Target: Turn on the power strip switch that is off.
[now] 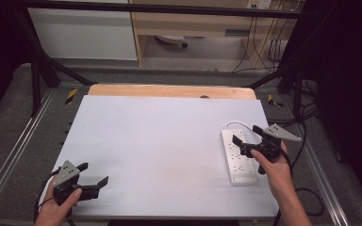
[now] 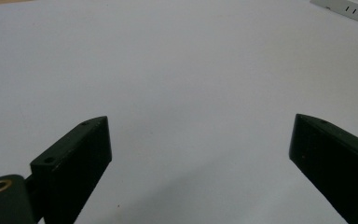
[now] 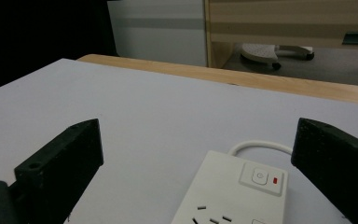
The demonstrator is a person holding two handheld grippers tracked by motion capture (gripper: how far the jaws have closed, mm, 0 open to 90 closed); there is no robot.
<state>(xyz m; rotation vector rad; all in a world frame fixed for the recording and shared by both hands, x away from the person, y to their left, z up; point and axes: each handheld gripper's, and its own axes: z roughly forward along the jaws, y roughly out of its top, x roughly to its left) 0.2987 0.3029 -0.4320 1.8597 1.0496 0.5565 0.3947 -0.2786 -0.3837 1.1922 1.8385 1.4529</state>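
My right tool (image 1: 248,136) hovers wide open, empty, over the power strip (image 1: 238,157); I should lower squarely astride its body before closing.

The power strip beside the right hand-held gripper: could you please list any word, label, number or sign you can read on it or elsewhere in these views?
No readable words, brands or numbers.
Power symbol: a small circle-and-bar sign on the switch button of the white power strip, with a red indicator mark beside it.
Black-and-yellow hazard stripes, no text: on the corner markers by the table's far edge.
Sticker on the wooden furniture: too small to read.
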